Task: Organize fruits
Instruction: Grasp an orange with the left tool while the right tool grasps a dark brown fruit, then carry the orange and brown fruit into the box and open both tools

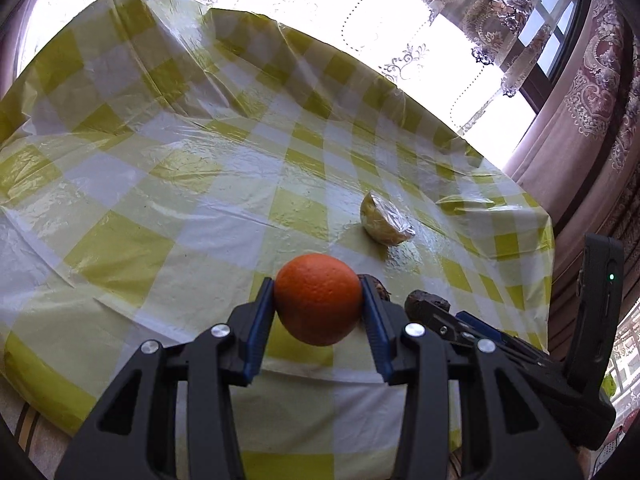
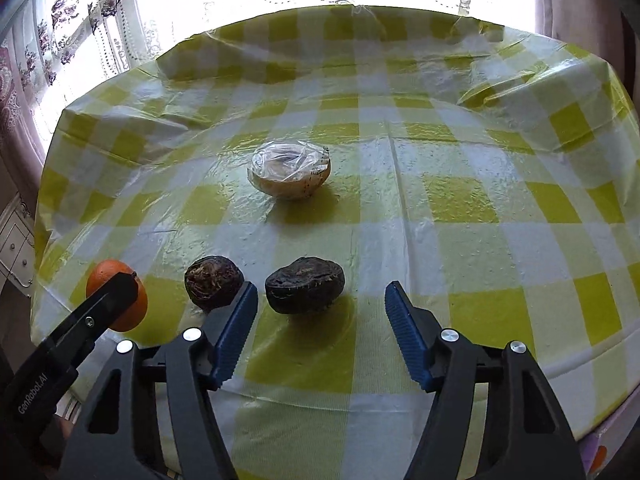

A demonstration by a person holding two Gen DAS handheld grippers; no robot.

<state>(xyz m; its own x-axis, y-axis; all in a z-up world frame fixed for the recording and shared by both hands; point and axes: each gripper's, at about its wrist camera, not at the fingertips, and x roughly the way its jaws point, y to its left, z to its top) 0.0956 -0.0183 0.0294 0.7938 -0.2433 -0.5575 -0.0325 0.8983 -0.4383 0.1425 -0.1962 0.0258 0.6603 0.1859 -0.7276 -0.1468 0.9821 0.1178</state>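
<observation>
My left gripper [image 1: 318,292] is shut on an orange [image 1: 318,298] and holds it above the near part of the table. The orange also shows in the right wrist view [image 2: 106,276], partly behind a left finger [image 2: 116,296]. My right gripper [image 2: 320,308] is open and empty, just short of a dark wrinkled fruit [image 2: 305,285]. A second dark fruit [image 2: 213,282] lies to its left, by the left fingertip. In the left wrist view the dark fruits [image 1: 426,302] peek out behind my fingers. A half fruit wrapped in plastic film [image 2: 290,174] lies further back, also in the left wrist view [image 1: 386,220].
The table carries a wrinkled yellow and white checked plastic cloth [image 2: 460,200]. Lace curtains and bright windows [image 1: 400,20] stand behind the table. My right gripper's body [image 1: 520,360] shows at the right of the left wrist view. A white cabinet [image 2: 16,248] stands at far left.
</observation>
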